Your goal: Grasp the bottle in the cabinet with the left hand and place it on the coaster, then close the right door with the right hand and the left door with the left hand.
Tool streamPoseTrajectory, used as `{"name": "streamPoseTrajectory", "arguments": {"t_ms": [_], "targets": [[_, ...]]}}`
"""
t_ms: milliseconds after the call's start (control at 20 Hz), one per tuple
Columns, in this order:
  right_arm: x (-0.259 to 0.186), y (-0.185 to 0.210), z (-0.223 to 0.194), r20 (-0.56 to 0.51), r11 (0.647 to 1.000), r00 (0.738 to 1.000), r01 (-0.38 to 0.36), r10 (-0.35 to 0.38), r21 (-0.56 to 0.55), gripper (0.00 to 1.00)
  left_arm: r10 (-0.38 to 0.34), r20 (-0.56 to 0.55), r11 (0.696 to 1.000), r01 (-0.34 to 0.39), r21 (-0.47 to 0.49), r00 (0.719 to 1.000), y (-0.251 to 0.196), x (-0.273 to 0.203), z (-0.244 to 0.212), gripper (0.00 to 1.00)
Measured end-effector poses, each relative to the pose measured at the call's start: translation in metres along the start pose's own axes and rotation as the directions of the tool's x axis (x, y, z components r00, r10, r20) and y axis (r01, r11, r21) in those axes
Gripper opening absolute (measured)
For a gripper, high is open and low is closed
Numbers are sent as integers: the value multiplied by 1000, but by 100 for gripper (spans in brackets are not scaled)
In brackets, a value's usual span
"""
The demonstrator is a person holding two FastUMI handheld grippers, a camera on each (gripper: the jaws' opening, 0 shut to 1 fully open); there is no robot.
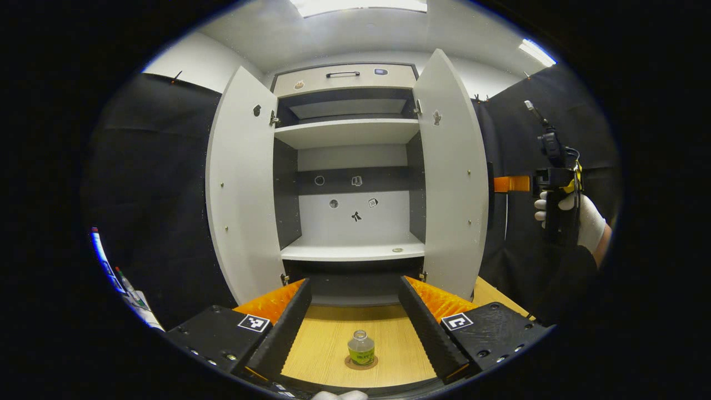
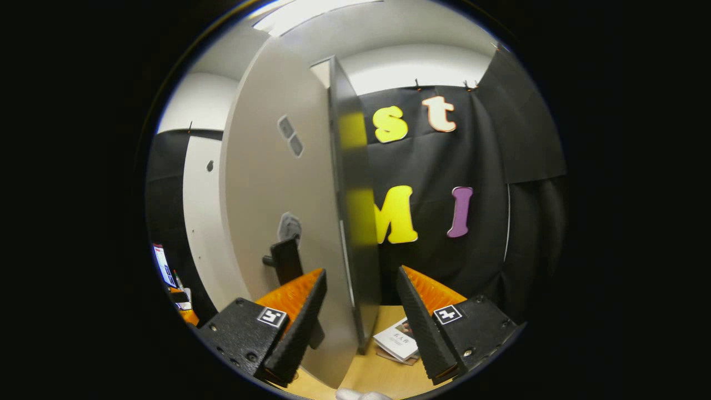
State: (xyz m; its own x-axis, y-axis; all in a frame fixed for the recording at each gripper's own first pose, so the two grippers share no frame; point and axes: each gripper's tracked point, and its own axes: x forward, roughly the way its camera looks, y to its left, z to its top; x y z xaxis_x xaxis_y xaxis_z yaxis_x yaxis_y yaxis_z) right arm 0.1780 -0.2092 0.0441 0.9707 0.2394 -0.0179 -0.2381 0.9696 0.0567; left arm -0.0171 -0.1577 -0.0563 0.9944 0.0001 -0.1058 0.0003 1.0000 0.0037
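Astride right door (image 2: 311, 222) edge, right gripper (image 2: 361, 328)

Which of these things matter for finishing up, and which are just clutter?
Job: bottle on coaster; right door; left door; right hand-held gripper; left hand-held gripper.
Clutter: booklet on the table.

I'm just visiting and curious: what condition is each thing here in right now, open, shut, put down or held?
Left door: open.
Right door: open, its edge between the right gripper's fingers.
Bottle: upright on the coaster, let go.
Left gripper: open, empty.
Right gripper: open.
Cabinet shelves: bare.
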Motion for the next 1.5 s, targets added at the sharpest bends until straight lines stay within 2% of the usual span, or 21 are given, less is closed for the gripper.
{"name": "streamPoseTrajectory", "arguments": {"t_ms": [250,600,1100,1250,1500], "targets": [[-8,19,7,7,995,999,51,-51,-87,78,-23,6,1000,23,-6,1000,27,19,0,96],[8,73,4,-3,996,998,55,-55,-76,78,-50,-17,999,49,-21,999,57,38,-17,96],[38,137,-15,-42,996,998,31,-35,-82,78,-42,-16,999,41,-13,999,108,49,-20,96],[46,148,-13,-40,997,999,-6,4,-71,78,-26,-5,1000,26,-11,1000,122,48,-18,96],[43,153,-3,1,996,1000,7,-7,-86,78,-17,-9,1000,16,-17,1000,141,50,-21,96]]}}
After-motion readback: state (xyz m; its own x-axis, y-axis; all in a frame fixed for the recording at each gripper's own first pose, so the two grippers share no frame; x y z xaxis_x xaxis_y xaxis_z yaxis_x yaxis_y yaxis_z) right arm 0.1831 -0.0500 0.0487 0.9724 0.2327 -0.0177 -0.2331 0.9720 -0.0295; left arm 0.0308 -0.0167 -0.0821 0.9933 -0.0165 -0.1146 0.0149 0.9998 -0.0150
